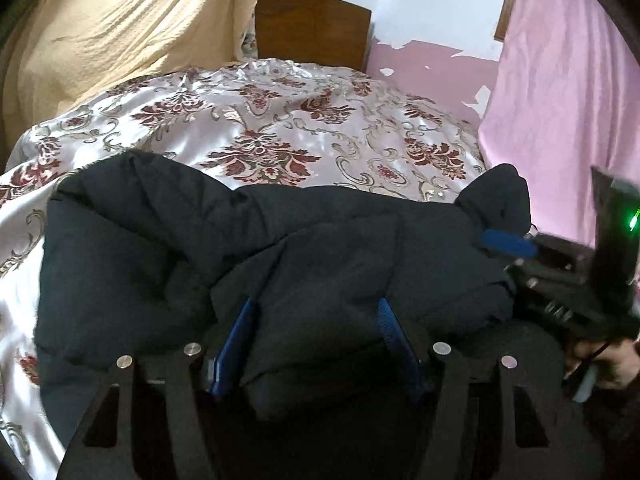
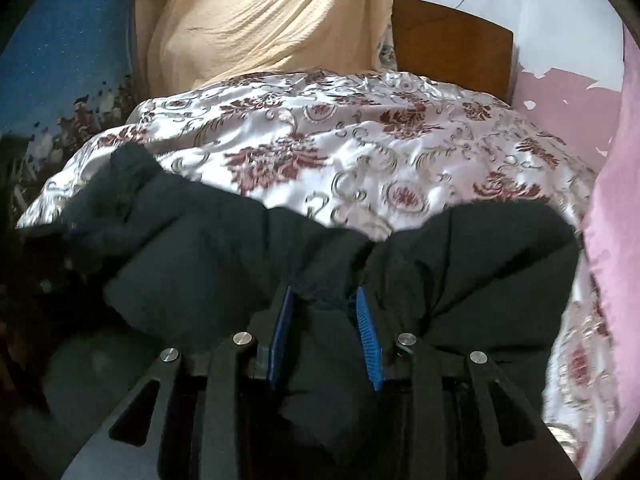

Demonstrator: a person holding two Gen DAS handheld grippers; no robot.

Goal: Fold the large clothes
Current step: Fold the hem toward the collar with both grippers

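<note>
A large black padded jacket (image 1: 224, 248) lies bunched on the near part of a bed with a white and maroon floral satin cover (image 1: 280, 128). My left gripper (image 1: 316, 312) has its blue-padded fingers around a thick fold of the jacket. My right gripper (image 2: 324, 300) grips another bunched fold of the jacket (image 2: 224, 248) between its blue pads. The right gripper also shows at the right edge of the left wrist view (image 1: 508, 242), its blue pad pressed into the jacket edge. The jacket's sleeves and collar are hidden in the folds.
A cream cloth (image 1: 120, 32) hangs at the back left. A brown wooden headboard (image 1: 312, 24) stands behind the bed. A pink curtain (image 1: 560, 100) hangs at the right. A blue wall (image 2: 60, 60) lies left of the bed.
</note>
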